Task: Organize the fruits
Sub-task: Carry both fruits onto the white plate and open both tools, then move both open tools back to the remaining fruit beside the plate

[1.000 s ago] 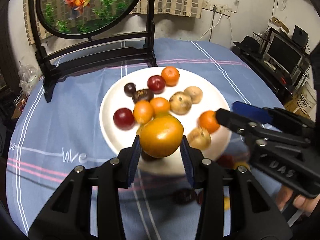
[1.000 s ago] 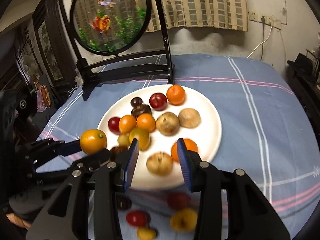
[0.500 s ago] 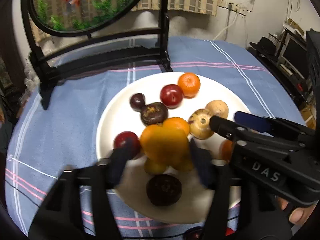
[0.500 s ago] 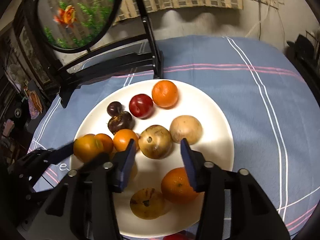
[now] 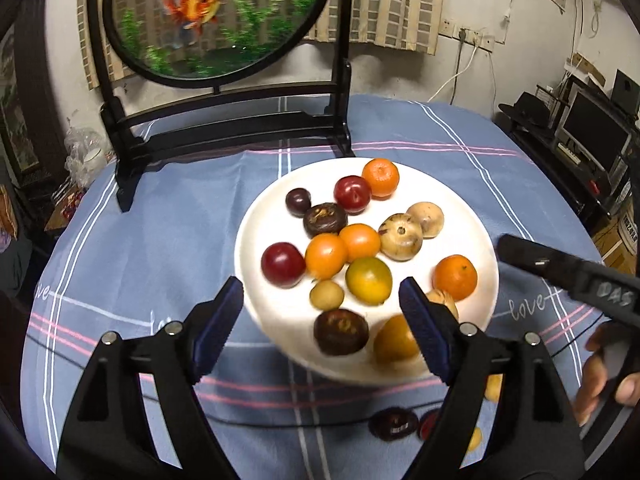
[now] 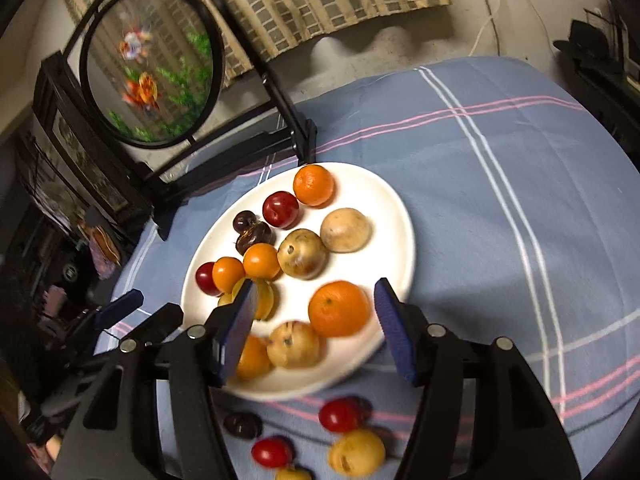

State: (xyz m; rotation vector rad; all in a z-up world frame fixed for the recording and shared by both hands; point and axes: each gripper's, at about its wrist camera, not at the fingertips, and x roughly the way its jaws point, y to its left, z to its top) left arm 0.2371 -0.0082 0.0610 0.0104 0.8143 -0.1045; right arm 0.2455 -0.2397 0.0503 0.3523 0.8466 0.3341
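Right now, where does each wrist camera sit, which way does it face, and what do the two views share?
Left wrist: on the left gripper, looking down over the white plate; its opening jaws are empty, and a hand with the right gripper shows at right.
Right wrist: on the right gripper, tilted, facing the plate's near edge; jaws opening around nothing, left gripper at left.
Shared: plate, goldfish screen, blue tablecloth.

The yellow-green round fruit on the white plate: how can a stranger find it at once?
Find the round white plate on the blue checked tablecloth. Near the plate's middle, just in front of two small orange fruits, lies the yellow-green round fruit. It alone blends green into yellow; its neighbours are plain orange, red or tan.
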